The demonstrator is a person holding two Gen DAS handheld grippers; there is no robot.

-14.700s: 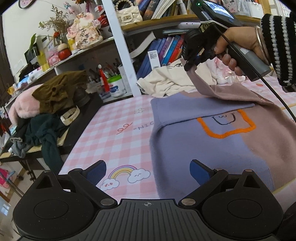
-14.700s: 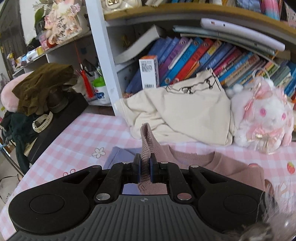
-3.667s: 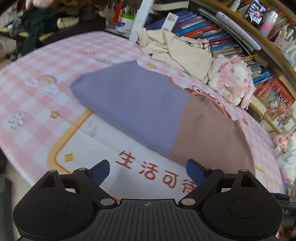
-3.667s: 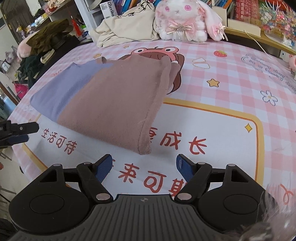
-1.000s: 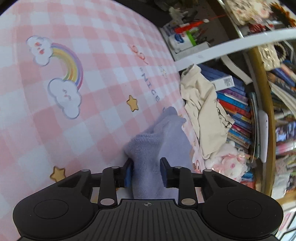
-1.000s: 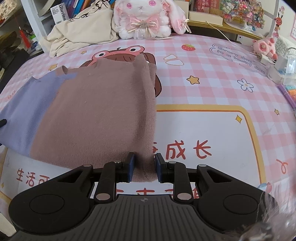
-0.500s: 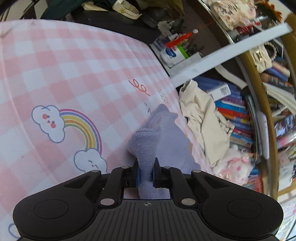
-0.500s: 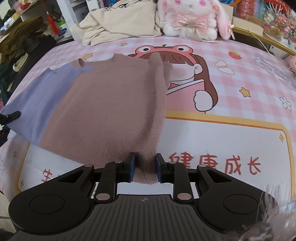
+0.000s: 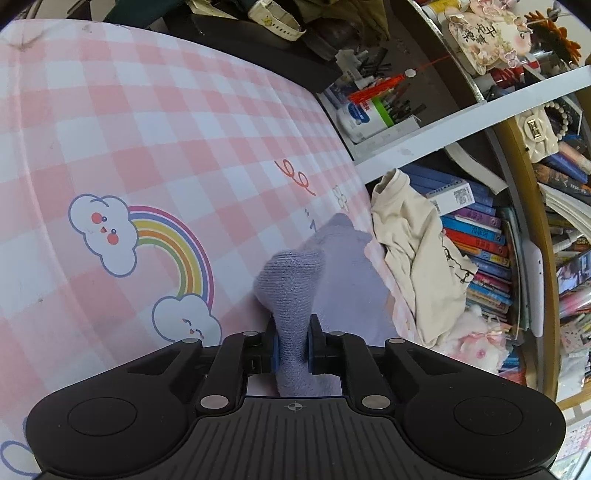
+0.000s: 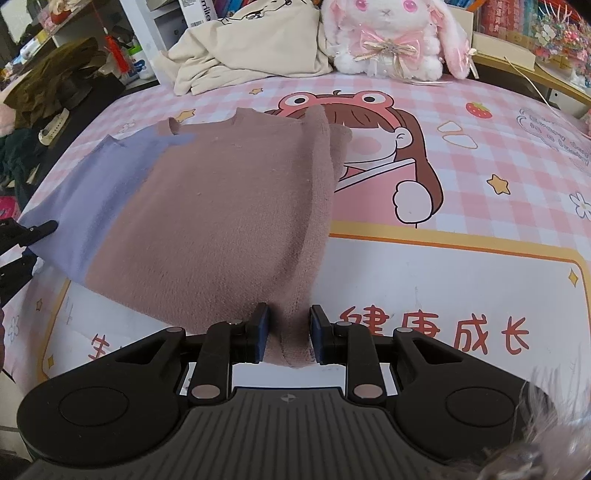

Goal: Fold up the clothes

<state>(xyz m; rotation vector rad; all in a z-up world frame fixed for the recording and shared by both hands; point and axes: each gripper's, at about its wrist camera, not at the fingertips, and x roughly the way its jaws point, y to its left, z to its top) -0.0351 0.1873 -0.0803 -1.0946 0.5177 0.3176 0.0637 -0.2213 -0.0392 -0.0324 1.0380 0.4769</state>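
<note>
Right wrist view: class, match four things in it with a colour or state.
Things:
1. sweater
2. plush rabbit
3. cream garment
4. right hand-held gripper

Descriptions:
A. crumpled in a heap
B. white and pink, with a bow
C. half lilac, half dusty pink
D. shut on a sweater corner

Pairs: 1-C, 2-B, 3-A, 4-D

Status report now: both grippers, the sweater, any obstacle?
Left gripper shut on the sweater's purple corner. Right gripper shut on the sweater at its brown corner. Cream garment and plush rabbit lie beyond it.
</note>
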